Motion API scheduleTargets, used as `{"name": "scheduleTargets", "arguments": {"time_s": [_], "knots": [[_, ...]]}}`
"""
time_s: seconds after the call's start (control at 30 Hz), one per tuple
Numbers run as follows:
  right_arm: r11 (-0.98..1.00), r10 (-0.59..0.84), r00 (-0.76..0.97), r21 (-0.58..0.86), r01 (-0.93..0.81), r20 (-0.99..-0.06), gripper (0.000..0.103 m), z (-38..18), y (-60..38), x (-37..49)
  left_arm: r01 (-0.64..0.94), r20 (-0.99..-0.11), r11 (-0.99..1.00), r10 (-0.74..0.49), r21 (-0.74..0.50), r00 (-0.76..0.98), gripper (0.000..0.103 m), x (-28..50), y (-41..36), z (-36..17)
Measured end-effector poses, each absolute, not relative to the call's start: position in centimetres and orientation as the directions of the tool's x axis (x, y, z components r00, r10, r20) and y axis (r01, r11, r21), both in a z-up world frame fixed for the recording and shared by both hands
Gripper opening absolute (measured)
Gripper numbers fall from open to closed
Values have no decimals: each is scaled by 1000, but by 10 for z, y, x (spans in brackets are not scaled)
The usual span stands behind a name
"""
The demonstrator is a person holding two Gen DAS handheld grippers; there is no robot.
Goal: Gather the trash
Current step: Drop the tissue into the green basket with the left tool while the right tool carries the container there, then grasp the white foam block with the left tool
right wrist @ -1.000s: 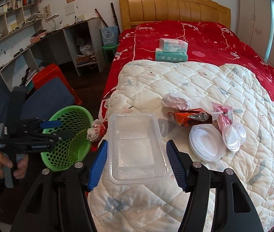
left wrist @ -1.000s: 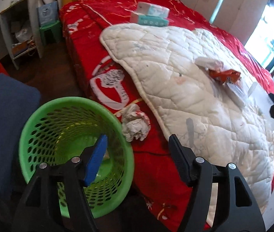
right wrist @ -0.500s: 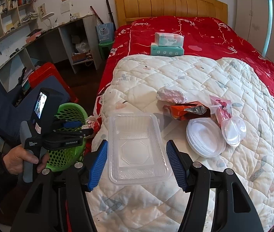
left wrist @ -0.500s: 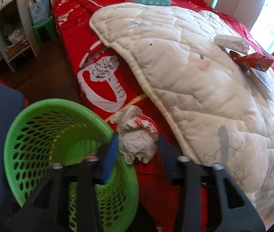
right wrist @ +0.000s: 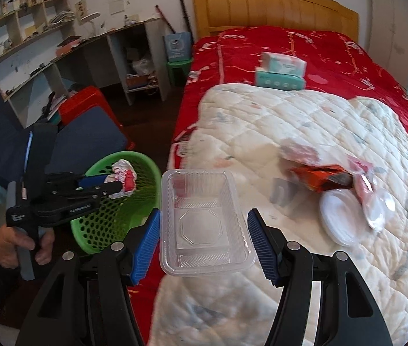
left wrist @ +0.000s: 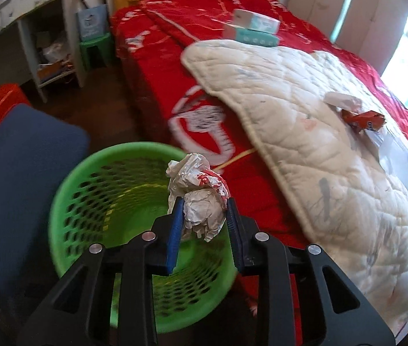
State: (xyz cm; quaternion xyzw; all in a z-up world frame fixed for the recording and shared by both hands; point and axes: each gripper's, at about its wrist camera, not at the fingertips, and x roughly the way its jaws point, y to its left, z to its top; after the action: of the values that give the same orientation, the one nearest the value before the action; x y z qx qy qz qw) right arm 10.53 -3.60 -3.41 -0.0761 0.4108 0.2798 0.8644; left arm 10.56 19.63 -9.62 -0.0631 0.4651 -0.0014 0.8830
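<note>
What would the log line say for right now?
left gripper: shut on crumpled paper, over green basket | right gripper: open around clear plastic tray on quilt

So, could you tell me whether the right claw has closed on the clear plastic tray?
No, the right claw is open, its blue pads standing apart from the sides of the clear plastic tray between them.
</note>
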Motion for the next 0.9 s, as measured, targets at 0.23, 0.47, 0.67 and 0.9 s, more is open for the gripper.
{"name": "scheduleTargets", "arguments": {"time_s": [0.23, 0.47, 0.67, 0.9], "knots": [[788, 465, 447, 128, -602, -764, 59, -43, 22, 107, -159, -836, 983, 10, -93, 548, 32, 76, 241, -91], [757, 483, 385, 154, -635, -787, 59, -59, 78, 108, -256, -836, 963, 74, -81, 544, 71, 51, 277, -87], [741, 496, 342, 184, -646, -798, 60, -72, 117, 112, -331, -824, 939, 117, -89, 554, 84, 28, 302, -81], [736, 529, 320, 237, -634, -786, 75, -72, 128, 112, -349, -807, 932, 133, -95, 575, 96, 16, 307, -72]]}}
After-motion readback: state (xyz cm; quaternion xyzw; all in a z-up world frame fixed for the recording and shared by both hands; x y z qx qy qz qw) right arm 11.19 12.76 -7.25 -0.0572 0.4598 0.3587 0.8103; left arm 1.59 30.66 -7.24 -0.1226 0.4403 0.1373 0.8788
